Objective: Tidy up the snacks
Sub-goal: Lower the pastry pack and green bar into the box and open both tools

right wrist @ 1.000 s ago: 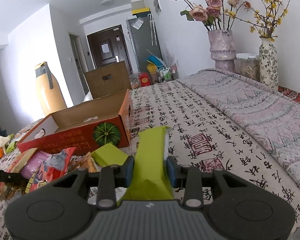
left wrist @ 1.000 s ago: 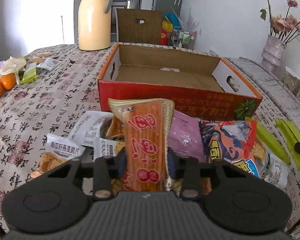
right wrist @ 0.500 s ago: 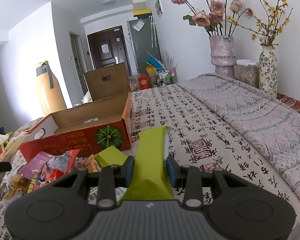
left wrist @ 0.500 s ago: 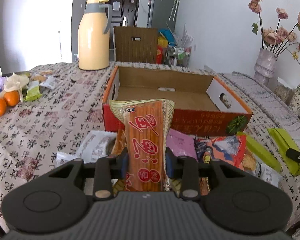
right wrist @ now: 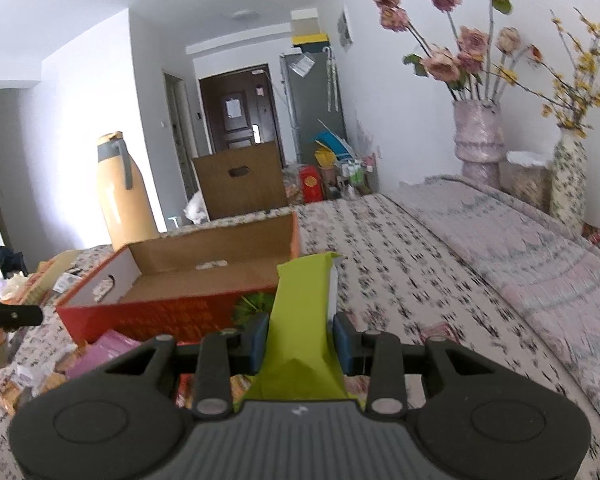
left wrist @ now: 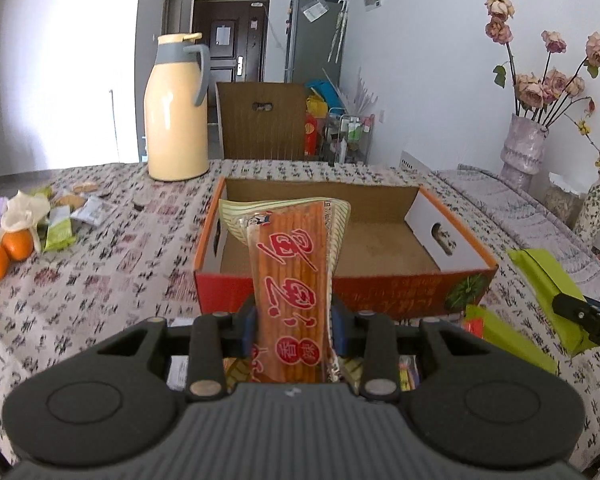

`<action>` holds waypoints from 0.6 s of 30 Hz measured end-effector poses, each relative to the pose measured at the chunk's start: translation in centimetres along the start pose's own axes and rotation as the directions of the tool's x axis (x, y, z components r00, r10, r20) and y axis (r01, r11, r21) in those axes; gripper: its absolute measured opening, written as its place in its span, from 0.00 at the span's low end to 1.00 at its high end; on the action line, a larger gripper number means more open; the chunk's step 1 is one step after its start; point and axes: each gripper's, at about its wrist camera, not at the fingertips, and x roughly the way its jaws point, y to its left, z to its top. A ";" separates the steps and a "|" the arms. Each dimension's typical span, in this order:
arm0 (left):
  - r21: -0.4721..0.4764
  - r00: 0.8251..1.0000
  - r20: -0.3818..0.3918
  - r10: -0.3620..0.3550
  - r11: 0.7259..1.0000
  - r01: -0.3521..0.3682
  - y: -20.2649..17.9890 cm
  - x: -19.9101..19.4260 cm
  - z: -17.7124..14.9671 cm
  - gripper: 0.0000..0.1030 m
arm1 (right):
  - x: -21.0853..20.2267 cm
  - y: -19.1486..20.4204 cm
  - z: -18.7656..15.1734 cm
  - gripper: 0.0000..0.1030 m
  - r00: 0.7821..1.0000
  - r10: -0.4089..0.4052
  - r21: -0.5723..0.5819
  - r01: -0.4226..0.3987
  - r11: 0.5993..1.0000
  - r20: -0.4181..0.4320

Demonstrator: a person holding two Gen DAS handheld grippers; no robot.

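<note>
Left gripper (left wrist: 292,330) pinching an orange snack packet (left wrist: 290,276) at lower centre of the left view, packet standing upright between the blue pads (left wrist: 249,328) and rising in front of the open cardboard box (left wrist: 340,284) at mid frame. Right gripper (right wrist: 300,342) pinching a green packet (right wrist: 304,308) low in the centre of the right view, clamped near its lower part, top end pointing toward the box (right wrist: 172,312) at centre left. Both packets off the table and in front of the box, neither inside it yet. Judged light and soft: thin crinkly film, likely slippery, contents of the orange one probably brittle sticks, so a modest squeeze across the middle of the width, not at the sealed ends, seems safest. Green packet looks flatter and a little stiffer, folded like paper wrap; held low, so liable to flop or pivot if swung fast. More snack packets (right wrist: 100,354) loose on the patterned tablecloth (left wrist: 100,280) at lower left of the right view, just in front of the box. Box interior nearly bare, so plenty of room for a gentle drop over the near wall.
</note>
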 end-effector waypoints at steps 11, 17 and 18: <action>0.030 0.999 0.043 0.010 0.999 -0.012 -1.1 2.6 4.0 0.35 | 4.5 4.6 4.0 0.33 0.996 0.082 -0.058 -0.081 0.995 0.021; 0.032 0.999 0.047 0.022 0.999 -0.024 -1.4 4.8 6.0 0.35 | 7.9 7.2 6.0 0.33 0.994 0.109 -0.076 -0.108 0.991 0.015; 0.030 0.999 0.046 0.023 0.999 -0.025 -1.4 5.3 6.3 0.35 | 8.5 7.5 6.3 0.33 0.994 0.111 -0.078 -0.109 0.991 0.010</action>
